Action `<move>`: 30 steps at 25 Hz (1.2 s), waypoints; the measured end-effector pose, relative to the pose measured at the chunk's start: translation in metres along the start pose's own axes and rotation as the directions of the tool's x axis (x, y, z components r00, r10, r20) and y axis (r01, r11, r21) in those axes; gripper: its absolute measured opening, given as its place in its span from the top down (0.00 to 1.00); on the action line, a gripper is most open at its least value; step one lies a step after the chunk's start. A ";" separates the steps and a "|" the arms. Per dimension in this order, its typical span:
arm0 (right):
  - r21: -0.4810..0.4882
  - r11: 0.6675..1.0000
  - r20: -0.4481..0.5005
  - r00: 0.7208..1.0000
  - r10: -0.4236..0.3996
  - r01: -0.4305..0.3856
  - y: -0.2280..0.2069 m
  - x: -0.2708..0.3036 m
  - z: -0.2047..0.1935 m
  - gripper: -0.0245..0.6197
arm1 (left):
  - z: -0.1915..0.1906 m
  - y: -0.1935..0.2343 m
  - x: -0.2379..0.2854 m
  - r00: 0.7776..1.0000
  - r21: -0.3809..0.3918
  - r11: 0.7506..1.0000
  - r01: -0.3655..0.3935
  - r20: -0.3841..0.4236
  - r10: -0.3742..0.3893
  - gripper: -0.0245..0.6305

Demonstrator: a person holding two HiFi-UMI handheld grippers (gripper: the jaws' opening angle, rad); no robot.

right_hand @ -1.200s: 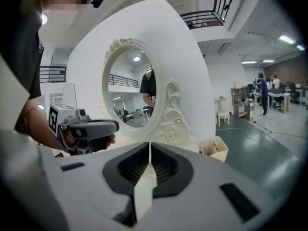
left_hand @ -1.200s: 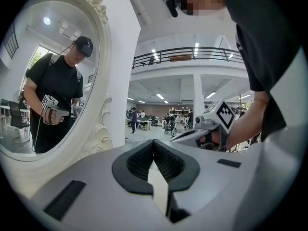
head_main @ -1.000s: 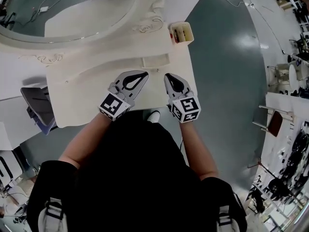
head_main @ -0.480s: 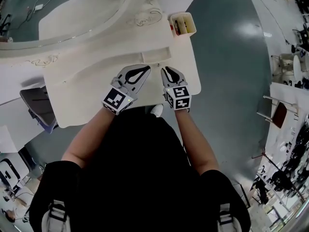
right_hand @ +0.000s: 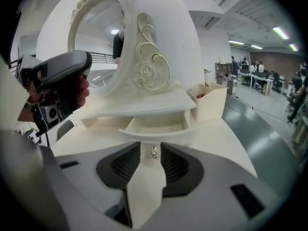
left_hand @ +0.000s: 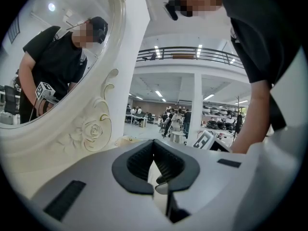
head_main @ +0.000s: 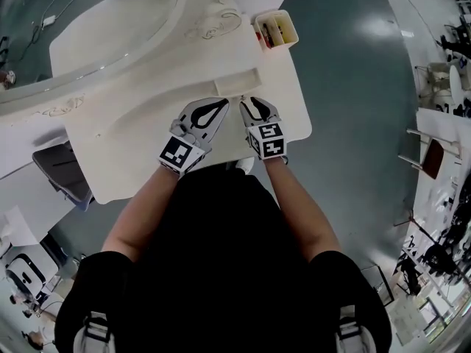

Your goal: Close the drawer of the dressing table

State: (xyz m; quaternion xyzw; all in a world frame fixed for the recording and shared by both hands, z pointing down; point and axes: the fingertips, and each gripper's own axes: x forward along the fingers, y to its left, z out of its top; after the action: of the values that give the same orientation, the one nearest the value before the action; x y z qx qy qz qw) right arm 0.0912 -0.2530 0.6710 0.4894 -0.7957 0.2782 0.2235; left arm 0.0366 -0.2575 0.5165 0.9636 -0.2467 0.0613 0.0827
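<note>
Drawer: the drawer (head_main: 239, 85) stands pulled out of the low shelf at the back of the dressing table (head_main: 147, 131), right of the middle, with its inside showing.
Knob: a small metal knob (right_hand: 153, 152) sits at the centre of the drawer front, facing you.
Right gripper: your right gripper (head_main: 249, 103) is over the tabletop straight in front of the drawer and tilts down toward it. Its jaws have just been opening and now stand wide apart. The knob lies between their tips, and the pads do not press on it.
Left gripper: your left gripper (head_main: 219, 104) is just beside the right one, on its left, over the front half of the tabletop. Its jaw tips meet and nothing is between them. It points nearly level toward the back edge.
Mirror: the oval mirror (head_main: 96, 28) in its carved frame rises from the back left of the table, and your left gripper shows in the glass.
Box: a small open box (right_hand: 211, 107) stands at the back right corner of the tabletop, just beyond the drawer's right end.
</note>
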 end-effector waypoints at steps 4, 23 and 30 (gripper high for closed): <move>-0.006 1.000 -0.032 0.999 -0.002 0.002 0.000 0.016 -0.010 0.79 | -0.006 0.006 0.001 1.000 -0.024 1.000 0.003 0.005 -0.003 0.97; 0.041 0.997 -0.083 0.995 -0.061 0.065 -0.010 0.034 -0.022 0.81 | -0.015 0.030 -0.007 1.000 -0.037 0.999 -0.013 -0.023 0.012 0.97; 0.036 0.997 -0.076 0.995 -0.063 0.066 -0.013 0.041 -0.011 0.81 | -0.015 0.039 -0.008 0.999 -0.046 0.999 -0.025 -0.023 0.024 0.97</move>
State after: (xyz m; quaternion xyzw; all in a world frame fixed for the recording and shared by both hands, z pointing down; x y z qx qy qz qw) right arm 0.0871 -0.2775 0.7076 0.5083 -0.7652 0.3039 0.2525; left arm 0.0099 -0.2844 0.5345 0.9575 -0.2591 0.0677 0.1069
